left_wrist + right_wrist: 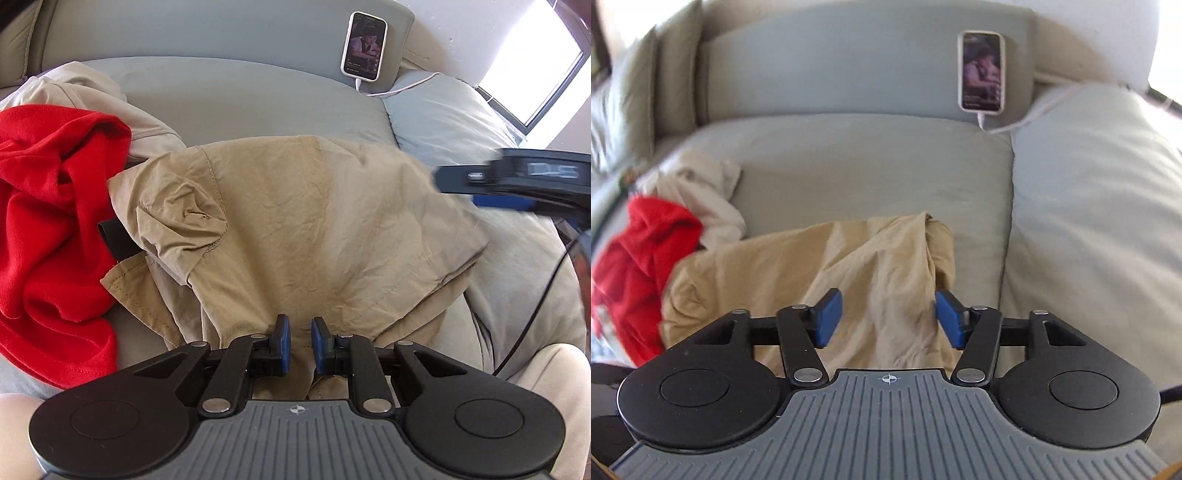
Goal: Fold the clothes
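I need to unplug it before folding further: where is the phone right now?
The phone leans upright against the sofa backrest, upper right in both wrist views, behind the tan garment; its white cable trails right over the cushion.

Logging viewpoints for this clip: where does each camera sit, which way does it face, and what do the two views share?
Left wrist: on the left gripper, angled down at the tan garment bunched between its narrow jaws; the right gripper blurs in at right.
Right wrist: on the right gripper, jaws wide with nothing gripped, above the same garment.
Shared: tan garment, red garment, beige cloth, propped phone, sofa.
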